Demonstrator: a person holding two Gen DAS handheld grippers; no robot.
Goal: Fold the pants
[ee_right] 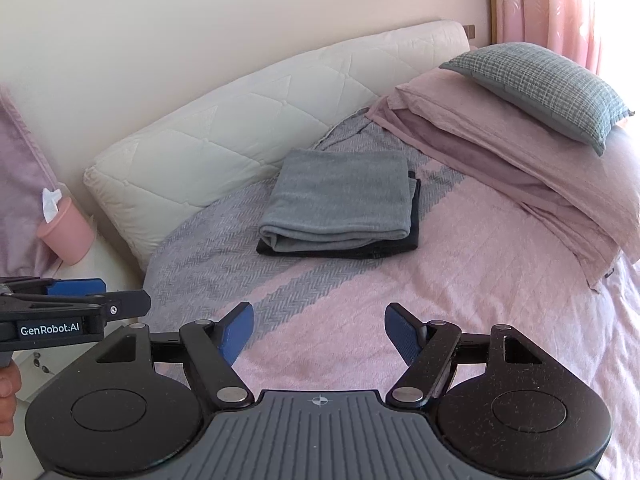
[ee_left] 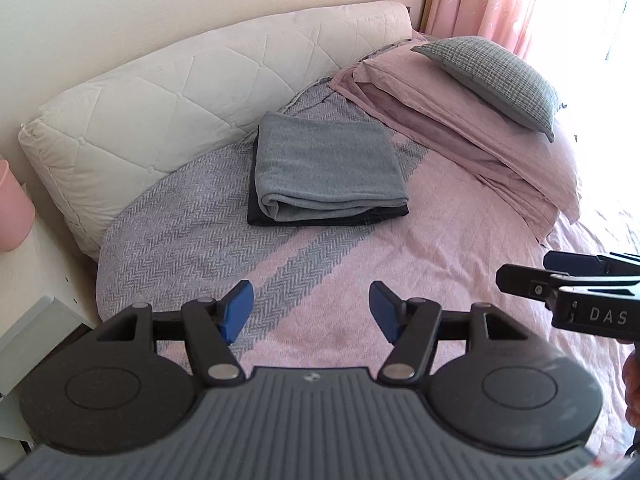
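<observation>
- Folded grey pants (ee_left: 326, 168) lie ahead of both grippers, near the white bolster (ee_left: 192, 88), long axis seemingly across the view.
- Left gripper (ee_left: 311, 306) and right gripper (ee_right: 319, 330) gape wide, empty, about equally distant.

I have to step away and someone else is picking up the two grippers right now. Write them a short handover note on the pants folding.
Left gripper: open, nothing between its pads, held above the pink bedspread.
Right gripper: open, empty as well, beside the left one.
Pants: the grey folded pants lie on top of a dark folded garment, mid-bed in front of the white quilted cushion. Neither gripper touches the stack.
Done: the grey pair looks fully folded and stacked.
Left: no unfolded pants show in either view; at most straighten the stack, whose dark layer sticks out at the edges.
</observation>
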